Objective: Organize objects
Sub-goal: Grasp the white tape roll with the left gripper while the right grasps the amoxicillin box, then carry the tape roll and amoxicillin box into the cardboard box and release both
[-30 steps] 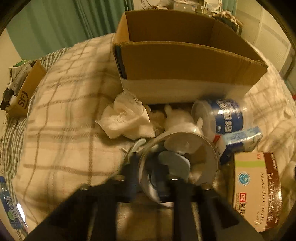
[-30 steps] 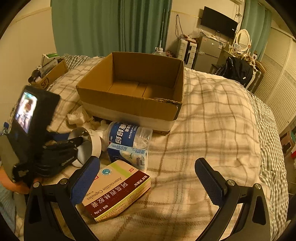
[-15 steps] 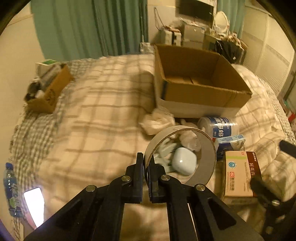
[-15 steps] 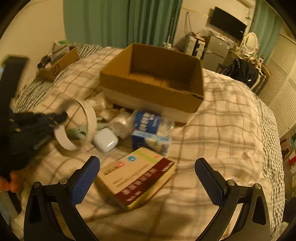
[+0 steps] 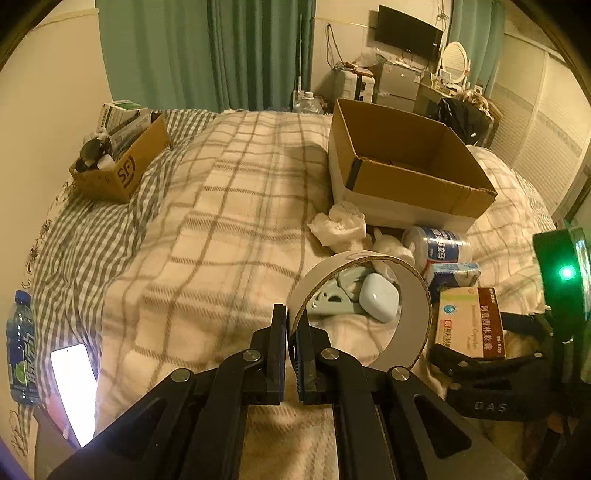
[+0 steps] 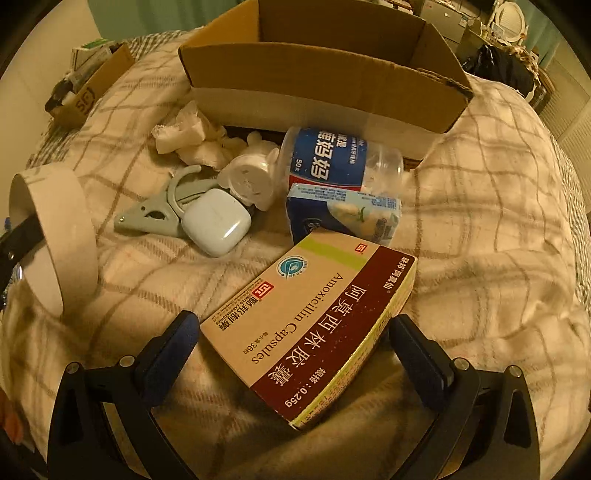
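Observation:
My left gripper (image 5: 291, 317) is shut on the rim of a white tape ring (image 5: 413, 295) and holds it above the plaid blanket; the ring also shows in the right wrist view (image 6: 62, 236). My right gripper (image 6: 295, 328) is open, its fingers on either side of a medicine box (image 6: 314, 325) that lies on the bed. Beyond it lie a white earbud case (image 6: 216, 225), a grey-green clip (image 6: 155, 214), a tissue pack (image 6: 343, 218), a blue-labelled clear jar (image 6: 332, 162) and crumpled tissues (image 6: 184, 136). An open cardboard box (image 5: 406, 177) stands behind them.
A small cardboard box (image 5: 122, 162) full of items stands at the far left of the bed. A lit phone (image 5: 74, 391) and a drink bottle (image 5: 20, 354) lie at the left edge. Furniture and a TV (image 5: 406, 33) stand behind the bed.
My left gripper has lifted the tape ring and pulled back from the pile. My right gripper has dropped toward the medicine box until its fingers straddle it.

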The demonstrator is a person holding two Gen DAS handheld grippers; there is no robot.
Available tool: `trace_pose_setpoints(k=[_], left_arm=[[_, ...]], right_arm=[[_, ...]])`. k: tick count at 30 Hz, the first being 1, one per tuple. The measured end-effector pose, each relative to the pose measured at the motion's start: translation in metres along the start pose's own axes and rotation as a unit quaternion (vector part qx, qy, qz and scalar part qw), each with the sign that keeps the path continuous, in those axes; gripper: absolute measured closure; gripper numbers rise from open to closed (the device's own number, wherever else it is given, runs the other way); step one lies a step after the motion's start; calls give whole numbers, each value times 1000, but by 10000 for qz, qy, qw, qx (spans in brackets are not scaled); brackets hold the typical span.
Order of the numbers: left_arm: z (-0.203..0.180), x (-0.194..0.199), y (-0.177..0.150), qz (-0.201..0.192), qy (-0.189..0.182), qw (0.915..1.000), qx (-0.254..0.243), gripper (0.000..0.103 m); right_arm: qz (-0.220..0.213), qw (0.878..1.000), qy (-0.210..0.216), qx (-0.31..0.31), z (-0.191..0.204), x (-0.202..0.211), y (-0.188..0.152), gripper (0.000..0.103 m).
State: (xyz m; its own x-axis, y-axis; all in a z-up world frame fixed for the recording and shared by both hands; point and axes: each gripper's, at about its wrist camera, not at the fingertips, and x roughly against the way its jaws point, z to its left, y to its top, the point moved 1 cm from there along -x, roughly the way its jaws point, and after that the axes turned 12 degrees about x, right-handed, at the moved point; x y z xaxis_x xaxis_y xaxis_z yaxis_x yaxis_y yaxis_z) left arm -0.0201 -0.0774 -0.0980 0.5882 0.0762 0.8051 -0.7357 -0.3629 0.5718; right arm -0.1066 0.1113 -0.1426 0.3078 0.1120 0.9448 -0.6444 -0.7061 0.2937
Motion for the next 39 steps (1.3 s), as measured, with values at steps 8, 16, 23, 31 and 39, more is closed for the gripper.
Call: trace_pose_setpoints(k=[8, 16, 23, 31, 39], left_arm=[[1, 9, -6, -55, 85, 9999, 25, 99], [0, 16, -12, -41, 131, 9999, 80, 99], [4, 27, -10, -145, 191, 9997, 106, 99], [-5, 30, -7, -109, 55, 9999, 87, 99], [-34, 38, 27, -227, -224, 9995, -14, 99]], right_arm=[[57, 9999, -83, 119, 13, 4, -6, 0], [-196, 9994, -219, 206, 17, 8, -10, 9], [-762, 9966, -251, 176, 18, 41, -12, 12], [-1402, 9891, -358, 285, 9, 77, -20, 14], [-1966, 9772, -527, 598, -3, 123, -4, 16]])
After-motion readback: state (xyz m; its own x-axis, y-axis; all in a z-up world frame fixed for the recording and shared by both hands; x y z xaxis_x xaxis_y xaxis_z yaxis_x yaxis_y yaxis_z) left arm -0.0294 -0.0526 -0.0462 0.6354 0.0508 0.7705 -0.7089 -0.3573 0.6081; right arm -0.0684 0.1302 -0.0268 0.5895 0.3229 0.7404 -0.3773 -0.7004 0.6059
